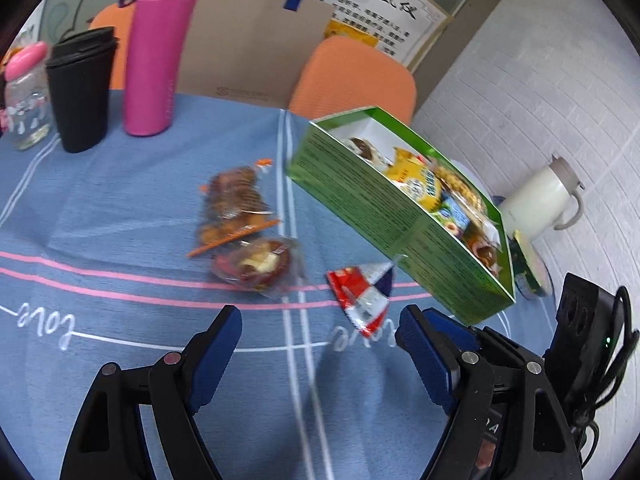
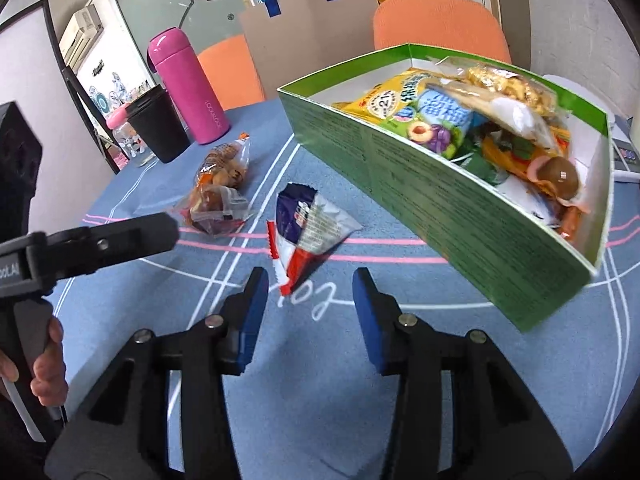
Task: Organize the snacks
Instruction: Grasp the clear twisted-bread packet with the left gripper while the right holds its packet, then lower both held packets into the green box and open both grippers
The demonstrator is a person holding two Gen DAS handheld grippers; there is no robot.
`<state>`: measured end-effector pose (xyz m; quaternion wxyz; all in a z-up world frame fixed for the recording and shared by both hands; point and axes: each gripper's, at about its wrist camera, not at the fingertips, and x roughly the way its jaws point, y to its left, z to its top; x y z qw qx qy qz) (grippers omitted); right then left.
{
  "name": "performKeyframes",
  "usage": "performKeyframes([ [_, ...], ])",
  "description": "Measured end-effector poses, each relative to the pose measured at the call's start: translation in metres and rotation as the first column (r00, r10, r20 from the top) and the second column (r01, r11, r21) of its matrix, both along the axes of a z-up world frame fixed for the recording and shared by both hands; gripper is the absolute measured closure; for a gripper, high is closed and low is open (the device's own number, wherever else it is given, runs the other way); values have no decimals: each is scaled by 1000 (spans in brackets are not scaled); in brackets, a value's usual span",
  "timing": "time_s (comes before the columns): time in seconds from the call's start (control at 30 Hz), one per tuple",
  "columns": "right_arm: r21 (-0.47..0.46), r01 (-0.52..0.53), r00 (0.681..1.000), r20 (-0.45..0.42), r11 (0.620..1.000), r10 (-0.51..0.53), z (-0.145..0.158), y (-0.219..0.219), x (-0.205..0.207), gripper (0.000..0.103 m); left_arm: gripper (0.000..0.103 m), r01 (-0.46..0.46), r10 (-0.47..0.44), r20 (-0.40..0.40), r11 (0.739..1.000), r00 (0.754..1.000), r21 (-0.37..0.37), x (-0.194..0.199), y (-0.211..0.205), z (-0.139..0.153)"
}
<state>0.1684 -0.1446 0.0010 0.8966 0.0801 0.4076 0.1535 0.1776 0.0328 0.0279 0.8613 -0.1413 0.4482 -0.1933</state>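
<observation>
A green cardboard box (image 1: 372,204) (image 2: 420,200) stands open at the right of the table, filled with several wrapped snacks. A red, white and blue wrapper (image 1: 364,292) (image 2: 308,228) lies on the cloth just ahead of both grippers. Further left lie a clear packet of brown pieces (image 1: 236,200) (image 2: 224,164) and a clear packet with a red and yellow pastry (image 1: 256,266) (image 2: 212,212). My left gripper (image 1: 320,344) is open and empty. My right gripper (image 2: 310,304) is open and empty too, with the wrapper's near tip just beyond its fingertips.
A pink flask (image 1: 160,48), a black cup (image 1: 82,88) and a clear pink-capped bottle (image 1: 26,100) stand at the back left. Orange chairs (image 1: 352,80) and a brown paper bag (image 1: 248,40) lie behind the blue tablecloth (image 1: 100,200). A white kettle (image 1: 536,200) sits far right. A hand (image 2: 44,364) holds the left tool.
</observation>
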Motion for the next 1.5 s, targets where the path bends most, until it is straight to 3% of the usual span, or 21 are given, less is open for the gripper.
performKeyframes([
  [0.23, -15, 8, 1000, -30, 1000, -9, -8, 14, 25, 57, 20, -64, 64, -6, 998, 998, 20, 10, 20, -8],
  [0.47, -16, 24, 999, -32, 1000, -24, -11, 14, 38, 57, 20, -75, 77, -39, 996, 996, 57, 38, 10, -20],
  [0.53, -18, 28, 999, -32, 999, -28, -11, 14, 39, 59, 20, -72, 75, -36, 995, 997, 76, 44, 7, -24],
  [0.57, -27, 33, 999, -32, 999, -34, -12, 13, 39, 66, 21, -71, 74, -36, 994, 997, 77, 47, 7, -27],
  [0.6, -25, 30, 999, -32, 999, -31, -11, 13, 40, 67, 25, -71, 75, -41, 995, 996, 76, 49, 7, -31],
  [0.67, -22, 25, 999, -31, 999, -26, -11, 12, 39, 68, 58, -63, 66, -42, 995, 997, 71, 48, 9, -35],
  [0.83, -29, 14, 1000, -19, 999, -15, -9, 12, 28, 68, 64, -42, 45, -51, 997, 998, 68, 38, 12, -34],
  [1.0, -15, 6, 1000, 12, 1000, -6, 3, 11, 11, 68, 64, -41, 42, -18, 998, 999, 40, 22, 13, -18],
  [1.27, 20, 40, 989, 143, 999, -42, 44, -13, -17, 68, 64, 17, -18, 50, 1000, 999, 3, 12, -11, 23],
  [1.5, 14, 181, 954, 241, 983, -179, 71, -63, -29, 68, 64, 78, -80, 99, 997, 992, 30, 28, -49, 55],
])
